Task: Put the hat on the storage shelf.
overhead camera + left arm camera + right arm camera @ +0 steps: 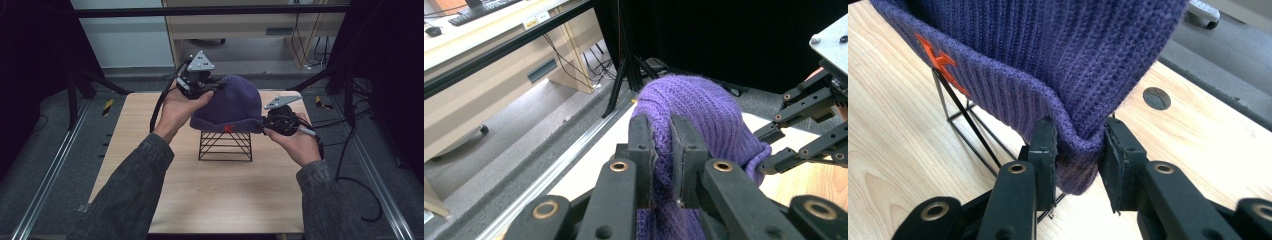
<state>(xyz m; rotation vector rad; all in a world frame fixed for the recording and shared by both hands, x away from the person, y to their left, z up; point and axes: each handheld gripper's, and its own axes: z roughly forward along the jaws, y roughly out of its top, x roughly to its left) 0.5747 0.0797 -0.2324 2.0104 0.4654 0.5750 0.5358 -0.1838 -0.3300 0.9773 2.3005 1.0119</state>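
Purple ribbed-knit beanie (232, 102) held over a black wire stand (225, 146).
Left gripper (663, 150) pinches its soft crown; right gripper (1078, 160) clasps the folded cuff above the wooden tabletop (210, 195).

From my high view, the purple beanie (230, 102) covers the top of the black wire stand (225, 146). I can't read its orange mark (228, 128), too small there. Right gripper view crops the beanie's crown at the upper edge.

Your high view is dim and soft, dark at both side edges; the pale wooden desk (210, 200) is evenly lit, with near claw parts blurred.
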